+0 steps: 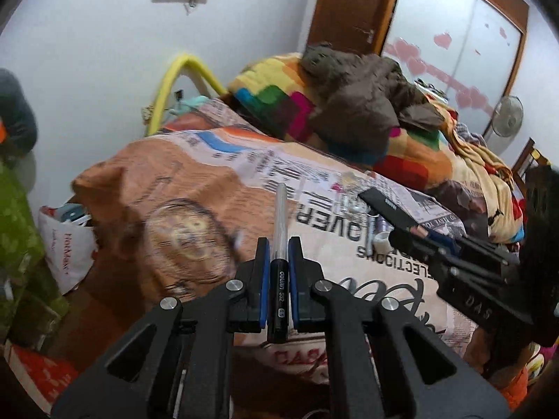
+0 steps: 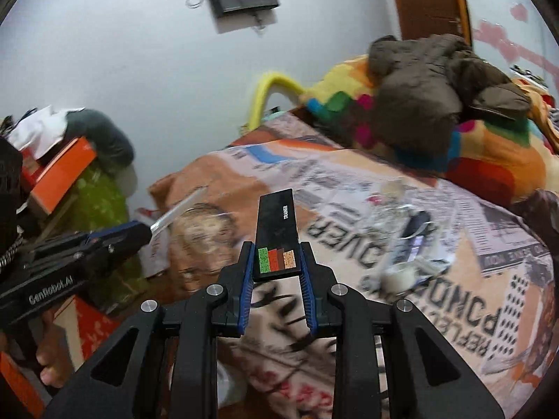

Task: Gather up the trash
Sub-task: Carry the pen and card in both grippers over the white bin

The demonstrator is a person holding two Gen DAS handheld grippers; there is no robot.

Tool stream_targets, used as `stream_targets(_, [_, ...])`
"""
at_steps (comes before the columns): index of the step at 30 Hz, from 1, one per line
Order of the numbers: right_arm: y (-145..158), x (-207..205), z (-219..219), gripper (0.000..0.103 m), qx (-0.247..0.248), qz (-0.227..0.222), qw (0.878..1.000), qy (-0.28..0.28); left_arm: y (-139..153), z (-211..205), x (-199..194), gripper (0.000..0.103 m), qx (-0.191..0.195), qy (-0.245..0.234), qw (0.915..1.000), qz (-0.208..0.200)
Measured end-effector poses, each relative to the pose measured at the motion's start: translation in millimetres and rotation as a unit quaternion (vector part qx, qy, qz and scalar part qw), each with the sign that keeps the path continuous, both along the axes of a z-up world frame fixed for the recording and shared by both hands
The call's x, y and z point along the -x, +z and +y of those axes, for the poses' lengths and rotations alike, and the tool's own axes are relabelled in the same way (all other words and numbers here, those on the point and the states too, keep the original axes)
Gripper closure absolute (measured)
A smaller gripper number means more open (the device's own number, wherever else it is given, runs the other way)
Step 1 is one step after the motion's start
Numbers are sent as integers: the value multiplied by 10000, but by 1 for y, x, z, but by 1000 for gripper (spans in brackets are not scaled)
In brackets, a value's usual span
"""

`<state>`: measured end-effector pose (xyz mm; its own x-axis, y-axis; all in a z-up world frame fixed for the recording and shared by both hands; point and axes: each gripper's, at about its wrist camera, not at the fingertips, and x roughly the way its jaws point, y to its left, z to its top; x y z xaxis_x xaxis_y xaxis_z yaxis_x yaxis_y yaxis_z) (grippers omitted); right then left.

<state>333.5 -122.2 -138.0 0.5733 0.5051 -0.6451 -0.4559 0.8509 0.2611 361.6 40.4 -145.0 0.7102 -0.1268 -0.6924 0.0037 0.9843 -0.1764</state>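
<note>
Pen [image 1: 279,244] clamped, left gripper [image 1: 278,262] angled down.

Covered by a printed bedspread [image 2: 349,188], with a colourful blanket [image 2: 489,153] at the far end, a brown jacket [image 2: 419,90] on it; near the blanket, small clutter [image 2: 401,234].

Two hand-held black grippers with blue-lined fingers, seen from their own wrist cameras

The left gripper [image 1: 278,262] has matte black linkage arms with triangular cut-outs, round silver pivot screws and ribbed blue pads [image 1: 264,279] on its inner faces; the right gripper [image 2: 276,272] matches it in build, black with silver screws and blue finger linings; white lettering reads "GenRobot.AI" along one black body and "DAS" on the other; a coiled metal spring shows at one body's rear.
</note>
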Motion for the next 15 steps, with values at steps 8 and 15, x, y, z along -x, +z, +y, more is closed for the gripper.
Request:
stream_targets(8, [6, 37, 49, 81, 53, 81, 9992, 400, 12, 59, 56, 94, -56, 510, 9987, -32])
stream_targets(15, [7, 65, 90, 81, 202, 116, 9972, 710, 5, 99, 99, 94, -116, 807, 9966, 108])
